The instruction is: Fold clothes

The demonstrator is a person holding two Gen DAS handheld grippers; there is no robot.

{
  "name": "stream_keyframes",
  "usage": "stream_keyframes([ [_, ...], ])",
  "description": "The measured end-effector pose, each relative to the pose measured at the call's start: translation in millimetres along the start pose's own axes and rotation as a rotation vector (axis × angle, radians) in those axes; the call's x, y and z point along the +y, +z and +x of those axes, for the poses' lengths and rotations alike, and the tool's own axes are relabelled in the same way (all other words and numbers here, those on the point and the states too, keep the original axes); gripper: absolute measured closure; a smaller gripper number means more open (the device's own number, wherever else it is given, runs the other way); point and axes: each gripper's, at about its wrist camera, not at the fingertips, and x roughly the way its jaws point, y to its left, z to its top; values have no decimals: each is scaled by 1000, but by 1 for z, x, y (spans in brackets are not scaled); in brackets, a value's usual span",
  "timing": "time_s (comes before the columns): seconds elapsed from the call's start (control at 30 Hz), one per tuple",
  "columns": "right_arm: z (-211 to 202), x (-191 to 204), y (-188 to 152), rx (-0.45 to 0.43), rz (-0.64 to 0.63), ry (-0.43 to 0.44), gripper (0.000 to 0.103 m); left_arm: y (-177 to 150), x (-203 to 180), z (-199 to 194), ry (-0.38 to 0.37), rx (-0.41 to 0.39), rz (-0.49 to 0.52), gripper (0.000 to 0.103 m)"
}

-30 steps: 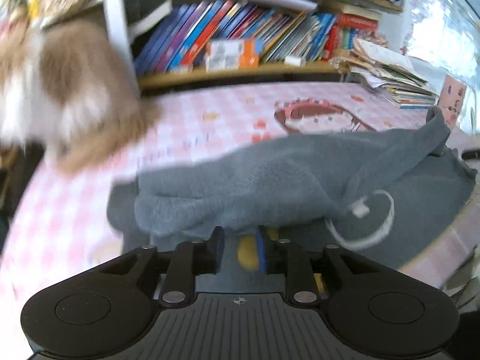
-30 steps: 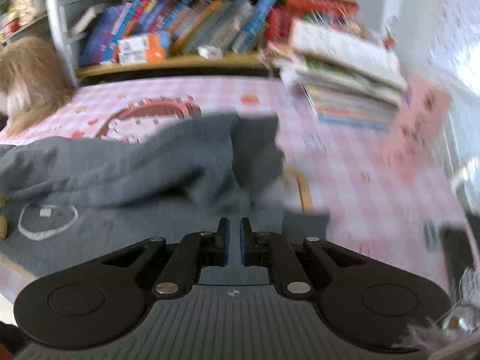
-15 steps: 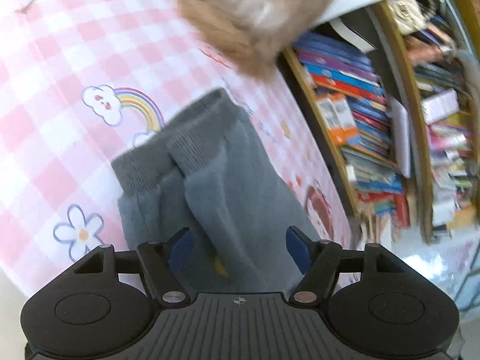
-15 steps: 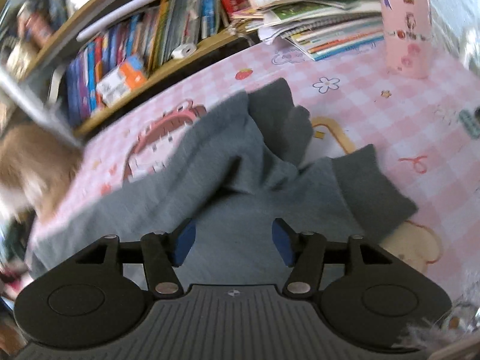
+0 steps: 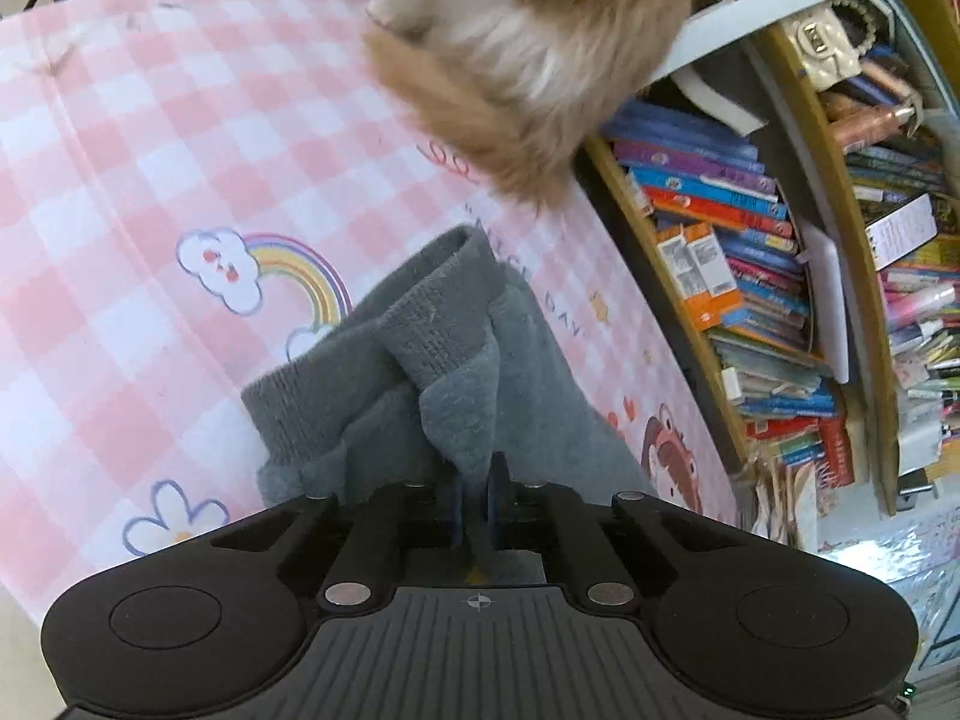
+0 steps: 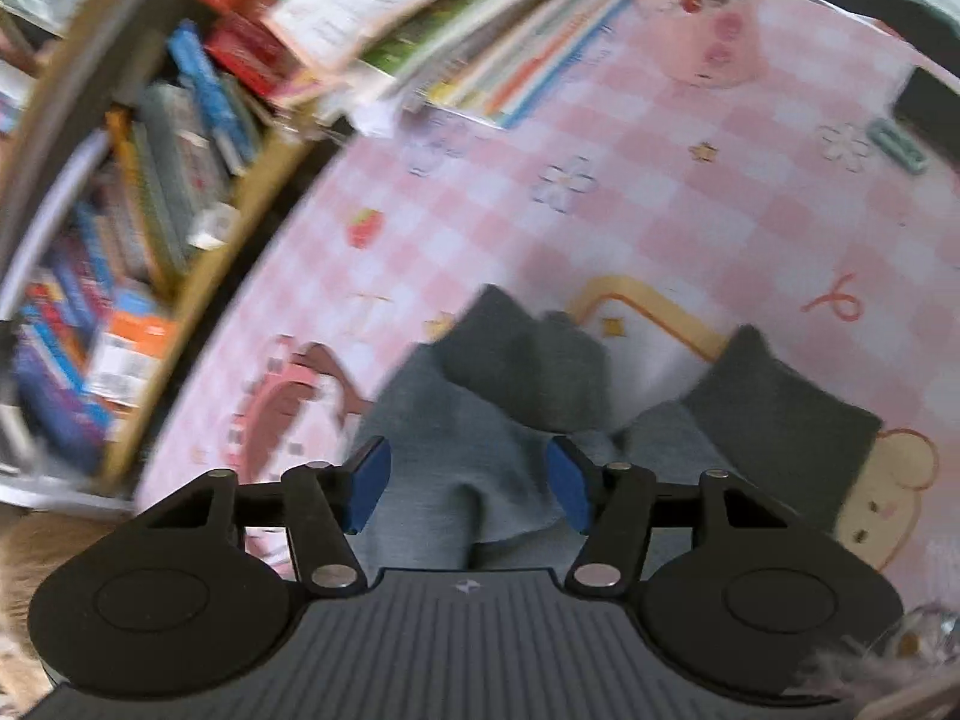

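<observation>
A grey sweatshirt (image 5: 432, 360) lies on a pink checked table cover (image 5: 150, 180). In the left wrist view my left gripper (image 5: 474, 498) is shut on a fold of the grey fabric near its ribbed hem (image 5: 420, 306). In the right wrist view the same garment (image 6: 480, 432) shows with two darker ribbed cuffs (image 6: 774, 414). My right gripper (image 6: 468, 486) is open just above the fabric, with cloth lying between its blue pads (image 6: 366, 480).
A furry brown and white animal (image 5: 528, 48) sits at the back of the table by the bookshelf (image 5: 750, 276). A stack of books (image 6: 480, 42), a pink card (image 6: 708, 18) and a dark phone (image 6: 930, 108) lie at the right side of the table.
My left gripper, open half a second ago, has shut on a fold of the sweatshirt. My right gripper has stayed open and swung closer over the cuffs.
</observation>
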Motion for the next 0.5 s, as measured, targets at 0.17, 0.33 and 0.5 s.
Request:
stream_keyframes([
  [0.17, -15, 35, -8, -120, -256, -26, 47, -3, 2, 2, -1, 20, 18, 98],
  [0.33, -8, 77, -11, -146, -368, -53, 47, -6, 4, 3, -6, 23, 27, 98],
  [0.5, 32, 129, -25, -211, -652, -255, 43, -9, 9, 2, -24, 21, 6, 98],
])
